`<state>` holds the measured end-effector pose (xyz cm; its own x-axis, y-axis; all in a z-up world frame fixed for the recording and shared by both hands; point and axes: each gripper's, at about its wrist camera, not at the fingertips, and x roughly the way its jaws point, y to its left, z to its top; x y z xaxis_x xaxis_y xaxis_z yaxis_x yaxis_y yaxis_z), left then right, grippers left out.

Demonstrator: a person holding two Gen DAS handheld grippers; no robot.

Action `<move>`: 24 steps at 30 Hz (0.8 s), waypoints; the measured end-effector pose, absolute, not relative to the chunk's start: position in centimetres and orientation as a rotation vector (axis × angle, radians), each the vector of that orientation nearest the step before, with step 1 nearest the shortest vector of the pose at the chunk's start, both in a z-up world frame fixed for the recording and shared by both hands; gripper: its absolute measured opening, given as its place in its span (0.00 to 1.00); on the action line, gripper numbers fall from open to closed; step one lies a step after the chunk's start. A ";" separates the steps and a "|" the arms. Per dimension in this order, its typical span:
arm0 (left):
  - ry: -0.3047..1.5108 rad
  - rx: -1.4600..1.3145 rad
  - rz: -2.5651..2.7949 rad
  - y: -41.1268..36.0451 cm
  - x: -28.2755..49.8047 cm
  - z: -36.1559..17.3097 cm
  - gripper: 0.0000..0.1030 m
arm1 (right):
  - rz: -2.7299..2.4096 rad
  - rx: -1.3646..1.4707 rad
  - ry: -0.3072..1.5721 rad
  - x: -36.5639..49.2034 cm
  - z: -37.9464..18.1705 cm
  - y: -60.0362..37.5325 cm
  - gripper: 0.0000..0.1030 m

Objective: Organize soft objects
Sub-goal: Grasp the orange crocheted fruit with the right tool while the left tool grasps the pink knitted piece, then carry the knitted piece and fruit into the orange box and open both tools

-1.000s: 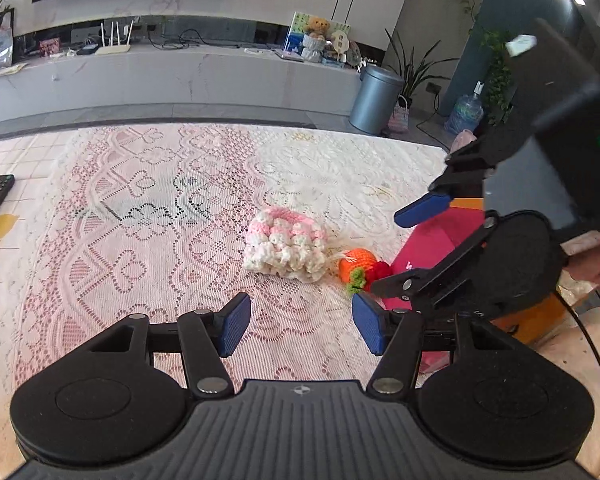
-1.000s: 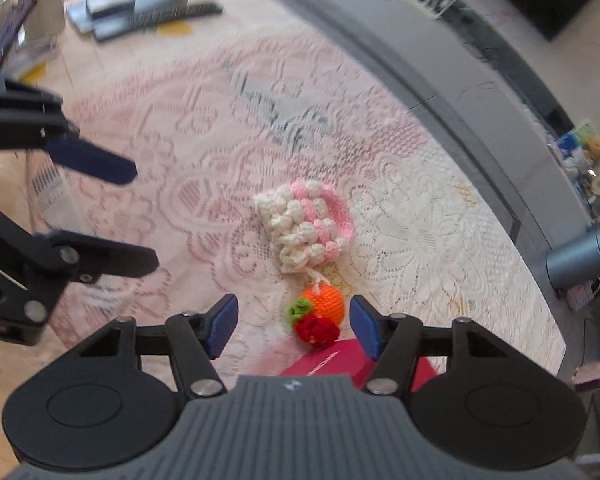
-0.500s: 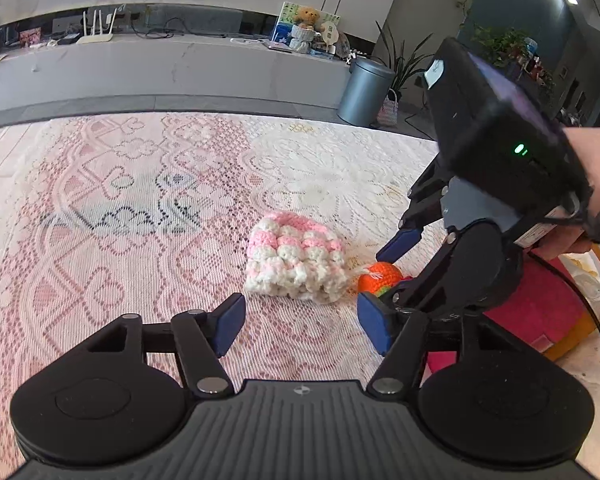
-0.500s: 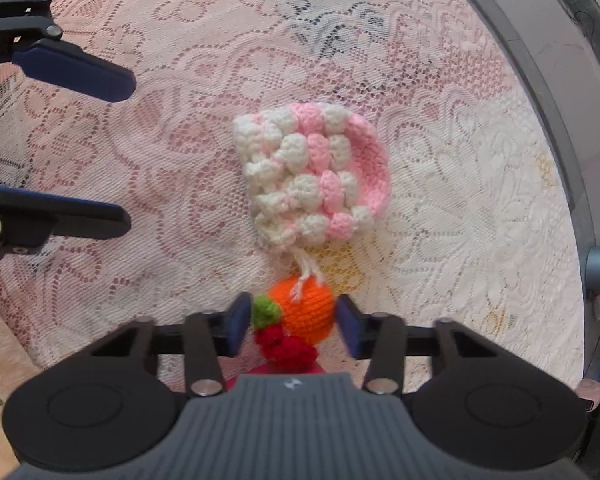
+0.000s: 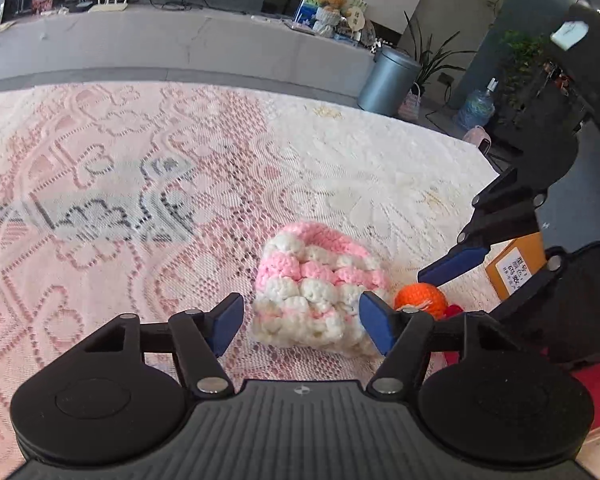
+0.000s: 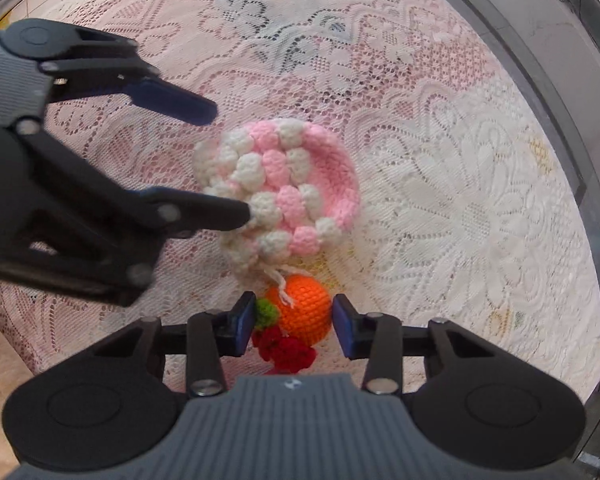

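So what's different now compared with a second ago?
Both grippers came down and closer. The right gripper narrowed around the orange ball; its pads sit at the ball's sides, contact not certain. The left gripper opened a little and now straddles the near edge of the pink-and-white pouch. Pouch, ball and lace cloth stayed put.

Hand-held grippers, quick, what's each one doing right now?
Left hand-held gripper: open, straddling the pink-and-white crochet pouch, not gripping.
Right hand-held gripper: shut on the orange crochet ball.
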<state>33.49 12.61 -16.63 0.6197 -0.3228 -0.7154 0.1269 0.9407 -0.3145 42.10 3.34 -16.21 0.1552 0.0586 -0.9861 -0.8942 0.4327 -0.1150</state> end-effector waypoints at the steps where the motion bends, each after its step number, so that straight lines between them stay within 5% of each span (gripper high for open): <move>1: 0.867 -0.248 -0.265 12.4 33.6 -16.8 0.75 | 0.827 -0.879 1.222 42.1 -16.2 3.3 0.40; 3: 0.865 -0.248 -0.268 12.1 33.5 -16.9 0.73 | 0.824 -0.870 1.224 42.2 -16.2 3.2 0.40; 11: 0.777 -0.100 -0.233 10.1 32.0 -15.8 0.35 | 0.819 -0.887 1.207 41.9 -16.1 3.4 0.41; 14: 0.759 -0.099 -0.215 10.0 31.6 -15.4 0.28 | 0.808 -0.894 1.196 41.4 -16.3 3.4 0.41; 24: 0.648 -0.151 -0.131 11.5 27.9 -9.9 0.26 | 0.774 -0.766 1.079 39.9 -12.3 2.3 0.40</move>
